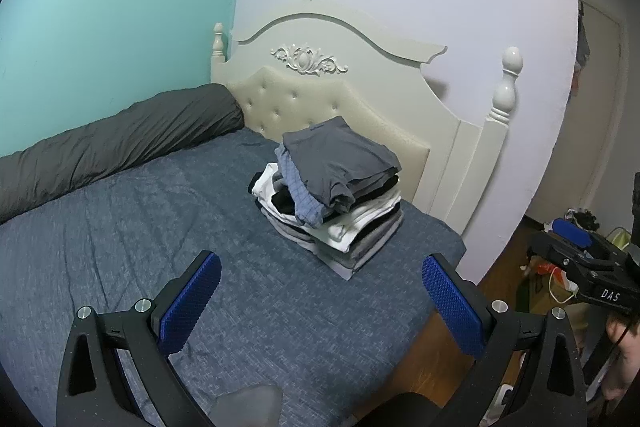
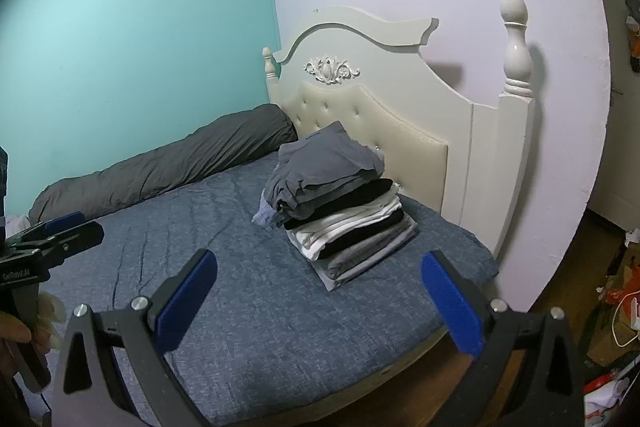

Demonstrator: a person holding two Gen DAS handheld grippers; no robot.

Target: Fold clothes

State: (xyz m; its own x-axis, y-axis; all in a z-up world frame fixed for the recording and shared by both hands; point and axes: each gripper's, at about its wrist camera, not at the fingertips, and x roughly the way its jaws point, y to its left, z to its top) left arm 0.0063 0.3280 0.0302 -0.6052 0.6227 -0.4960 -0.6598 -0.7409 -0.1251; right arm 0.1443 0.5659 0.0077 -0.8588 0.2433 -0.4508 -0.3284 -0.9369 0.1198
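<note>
A stack of folded clothes (image 1: 332, 195) sits on the blue bed sheet (image 1: 140, 227) near the headboard, with a grey garment on top; it also shows in the right wrist view (image 2: 340, 203). My left gripper (image 1: 320, 267) is open and empty, held above the bed in front of the stack. My right gripper (image 2: 318, 263) is open and empty, also short of the stack. The right gripper shows at the right edge of the left wrist view (image 1: 576, 259). The left gripper shows at the left edge of the right wrist view (image 2: 52, 239).
A cream headboard (image 1: 340, 95) with posts stands behind the stack. A rolled dark grey duvet (image 1: 120, 143) lies along the teal wall. The bed's right edge (image 1: 448, 267) drops to a wooden floor with clutter (image 2: 616, 307).
</note>
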